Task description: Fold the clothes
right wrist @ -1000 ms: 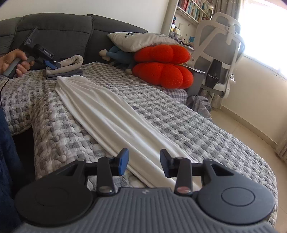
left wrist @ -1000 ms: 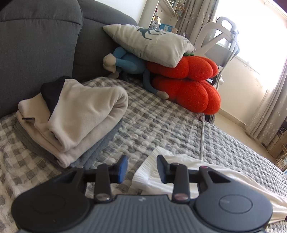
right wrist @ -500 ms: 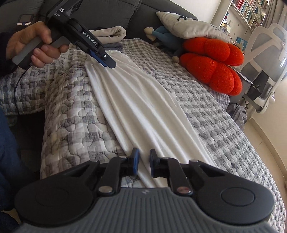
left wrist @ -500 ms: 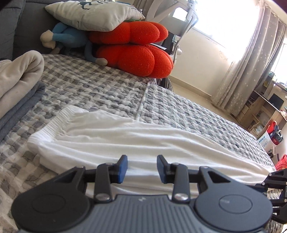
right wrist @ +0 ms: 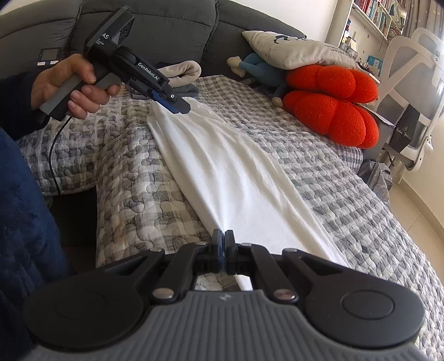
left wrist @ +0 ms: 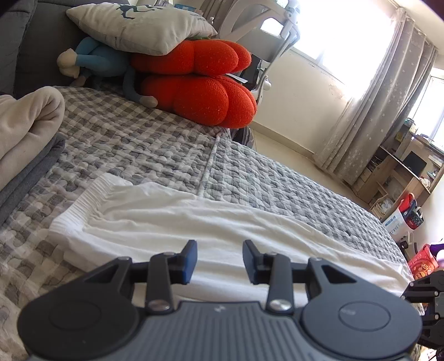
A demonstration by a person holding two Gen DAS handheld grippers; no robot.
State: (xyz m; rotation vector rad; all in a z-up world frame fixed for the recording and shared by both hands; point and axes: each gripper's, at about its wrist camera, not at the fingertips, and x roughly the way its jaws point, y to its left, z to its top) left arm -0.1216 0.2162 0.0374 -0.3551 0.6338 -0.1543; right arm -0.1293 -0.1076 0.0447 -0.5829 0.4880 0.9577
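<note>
Gripping the near end of the white garment (right wrist: 236, 177), our right tongs (right wrist: 224, 250) are closed on it; our left tongs (left wrist: 219, 259) hover open over its far, ribbed end on the bed (right wrist: 347, 177).

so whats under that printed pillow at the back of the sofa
The pillow rests on two stacked red cushions and a blue plush toy. The toy's head and legs stick out; its upper body is covered.

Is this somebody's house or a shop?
Most likely a home, a living room or bedroom: there's a grey sofa, a throw pillow stacked on red plush cushions, and bookshelves by the curtained window.
</note>
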